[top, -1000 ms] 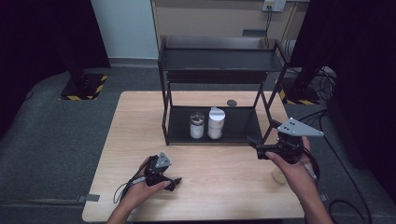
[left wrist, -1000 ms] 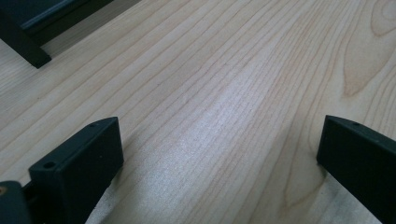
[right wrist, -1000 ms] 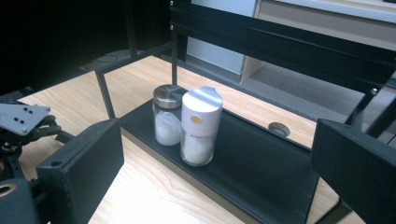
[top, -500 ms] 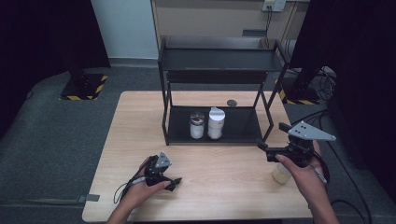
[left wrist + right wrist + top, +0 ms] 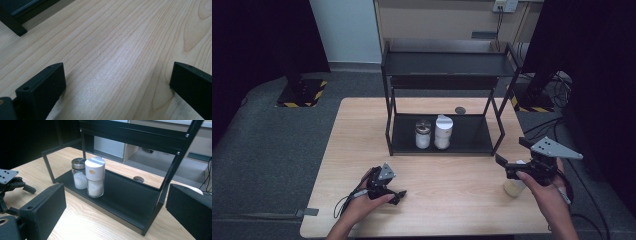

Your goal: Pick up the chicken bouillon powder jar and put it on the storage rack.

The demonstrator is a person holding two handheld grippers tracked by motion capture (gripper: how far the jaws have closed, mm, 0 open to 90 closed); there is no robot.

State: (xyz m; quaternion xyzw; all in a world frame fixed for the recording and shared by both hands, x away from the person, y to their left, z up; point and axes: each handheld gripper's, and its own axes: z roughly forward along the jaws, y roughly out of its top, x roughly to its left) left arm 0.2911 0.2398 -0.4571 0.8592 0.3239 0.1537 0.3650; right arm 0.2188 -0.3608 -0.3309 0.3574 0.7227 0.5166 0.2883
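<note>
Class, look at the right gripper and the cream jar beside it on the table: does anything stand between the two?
Nothing visible does. The right gripper hangs with open jaws just above the jar, which stands alone on bare table, clear of the rack.

A lab-like recording space: black curtains at the frame's sides, hazard-striped stand bases on grey carpet, cables upper right, one wooden bench centre.

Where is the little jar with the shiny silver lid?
In the high view, the jar with the silver lid stands on the bottom shelf of the black rack, just left of the white-capped jar and close beside it.
</note>
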